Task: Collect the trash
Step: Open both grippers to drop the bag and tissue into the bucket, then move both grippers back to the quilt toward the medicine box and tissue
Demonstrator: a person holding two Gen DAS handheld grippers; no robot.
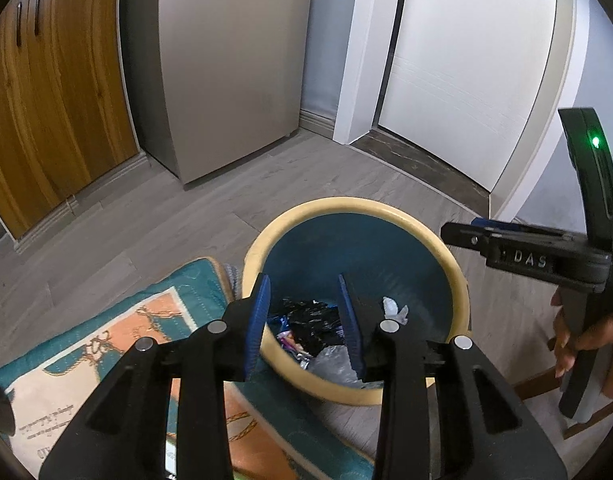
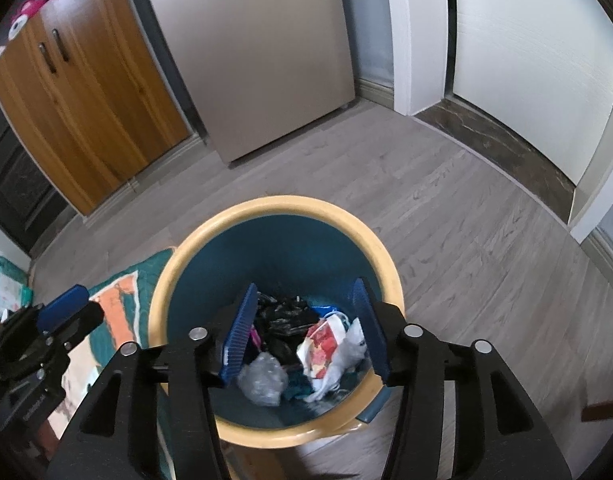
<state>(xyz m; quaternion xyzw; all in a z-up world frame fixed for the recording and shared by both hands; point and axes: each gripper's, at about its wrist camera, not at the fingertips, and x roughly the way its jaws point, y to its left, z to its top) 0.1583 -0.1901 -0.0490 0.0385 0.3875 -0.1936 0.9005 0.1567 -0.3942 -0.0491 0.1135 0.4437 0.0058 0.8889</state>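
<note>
A round bin with a cream rim [image 1: 406, 216] [image 2: 174, 264] and blue inside stands on the floor. Down in it lie black wrappers [image 2: 286, 320], a crumpled clear bag [image 2: 262, 380], a red-and-white wrapper [image 2: 322, 340] and a white scrap [image 1: 394, 308]. My left gripper [image 1: 306, 324] hangs over the bin's near left rim, open, nothing between its blue pads. My right gripper [image 2: 306, 328] hovers over the bin's mouth, open wider, with nothing in it. In the left wrist view the right gripper [image 1: 466, 236] shows at the right, held by a hand [image 1: 574, 344].
A patterned teal and orange mat [image 1: 106, 340] lies on the floor left of the bin. A wooden cabinet [image 1: 46, 100], a grey fridge [image 1: 226, 60] and a white door [image 1: 466, 60] stand behind. A wooden chair leg [image 1: 542, 384] is at the right.
</note>
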